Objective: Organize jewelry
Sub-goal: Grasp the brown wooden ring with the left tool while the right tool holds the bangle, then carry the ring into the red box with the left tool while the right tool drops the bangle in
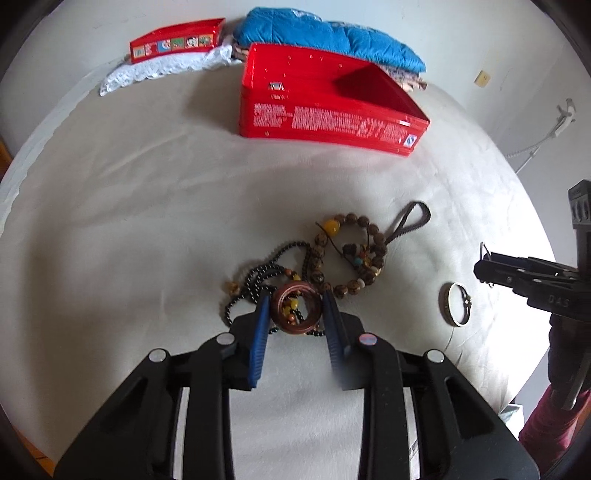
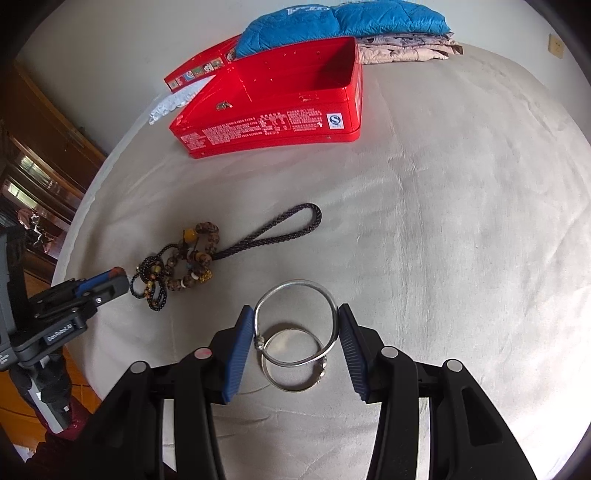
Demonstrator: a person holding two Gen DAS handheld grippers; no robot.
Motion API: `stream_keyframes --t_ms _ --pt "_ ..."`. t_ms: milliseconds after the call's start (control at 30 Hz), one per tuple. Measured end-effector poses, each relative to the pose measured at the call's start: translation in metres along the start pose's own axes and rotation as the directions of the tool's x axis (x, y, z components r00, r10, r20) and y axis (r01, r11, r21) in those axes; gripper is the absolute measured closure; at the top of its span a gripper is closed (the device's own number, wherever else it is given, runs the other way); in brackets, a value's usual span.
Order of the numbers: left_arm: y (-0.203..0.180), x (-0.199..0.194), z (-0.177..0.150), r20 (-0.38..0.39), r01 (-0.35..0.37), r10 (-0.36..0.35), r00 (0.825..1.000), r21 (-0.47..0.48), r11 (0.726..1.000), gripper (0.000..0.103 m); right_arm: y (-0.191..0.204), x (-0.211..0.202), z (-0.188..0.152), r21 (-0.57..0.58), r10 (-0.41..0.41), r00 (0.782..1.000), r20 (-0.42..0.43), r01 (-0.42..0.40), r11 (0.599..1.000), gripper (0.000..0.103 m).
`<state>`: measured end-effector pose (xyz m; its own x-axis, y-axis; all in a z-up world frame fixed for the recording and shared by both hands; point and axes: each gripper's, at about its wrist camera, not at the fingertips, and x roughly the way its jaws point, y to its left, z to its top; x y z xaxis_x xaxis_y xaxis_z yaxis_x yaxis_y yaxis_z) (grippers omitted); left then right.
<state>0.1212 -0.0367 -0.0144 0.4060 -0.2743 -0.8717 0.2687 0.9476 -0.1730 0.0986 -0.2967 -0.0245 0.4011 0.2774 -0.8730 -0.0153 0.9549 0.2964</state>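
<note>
A pile of beaded bracelets [image 1: 347, 254] and a black bead string [image 1: 258, 280] lies on the beige bed cover. My left gripper [image 1: 295, 301] has its blue pads on either side of a brown wooden bangle [image 1: 295, 308] on the pile, touching it. My right gripper [image 2: 297, 319] has its pads against a thin silver bangle [image 2: 295, 325] that lies over a second silver bangle [image 2: 295, 363]. An open red tin box [image 1: 325, 118] stands farther back; it also shows in the right wrist view [image 2: 273, 129], with one small item [image 2: 224, 106] inside.
A red lid [image 1: 177, 40] on white lace, and folded blue bedding [image 1: 325, 33] lie behind the box by the wall. A dark braided cord loop [image 2: 273, 229] trails from the beads. Wooden furniture [image 2: 37, 147] stands left of the bed.
</note>
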Motion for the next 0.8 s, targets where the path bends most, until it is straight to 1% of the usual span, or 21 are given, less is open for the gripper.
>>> stream_keyframes --t_ms 67,267,400,600,700,800 --pt "0.003 0.001 0.002 0.003 0.001 -0.001 1.0 -0.007 1.0 0.076 0.0 0.002 0.003 0.001 -0.003 1.0 0.001 0.003 1.0 0.056" --pt "0.007 0.023 -0.003 -0.05 0.008 -0.01 0.999 -0.023 1.0 0.076 -0.001 0.017 0.006 0.008 0.01 1.0 -0.025 -0.01 1.0 0.056" --pt "0.005 0.03 -0.005 -0.063 0.016 -0.017 0.998 -0.019 1.0 0.076 -0.001 0.021 0.007 0.004 0.018 0.999 -0.03 -0.018 1.0 0.056" --pt "0.003 0.022 0.007 -0.028 0.018 -0.019 0.999 -0.011 1.0 0.076 0.005 0.014 0.015 -0.015 0.029 1.0 0.0 -0.029 0.999 0.056" --pt "0.0 0.018 0.019 -0.014 0.02 -0.02 1.0 -0.006 1.0 0.076 0.01 0.007 0.025 -0.026 0.036 0.999 0.026 -0.036 0.999 0.056" --pt "-0.005 0.013 0.038 0.015 0.013 -0.014 1.0 0.001 1.0 0.076 0.016 -0.002 0.043 -0.037 0.044 0.997 0.07 -0.042 0.998 0.056"
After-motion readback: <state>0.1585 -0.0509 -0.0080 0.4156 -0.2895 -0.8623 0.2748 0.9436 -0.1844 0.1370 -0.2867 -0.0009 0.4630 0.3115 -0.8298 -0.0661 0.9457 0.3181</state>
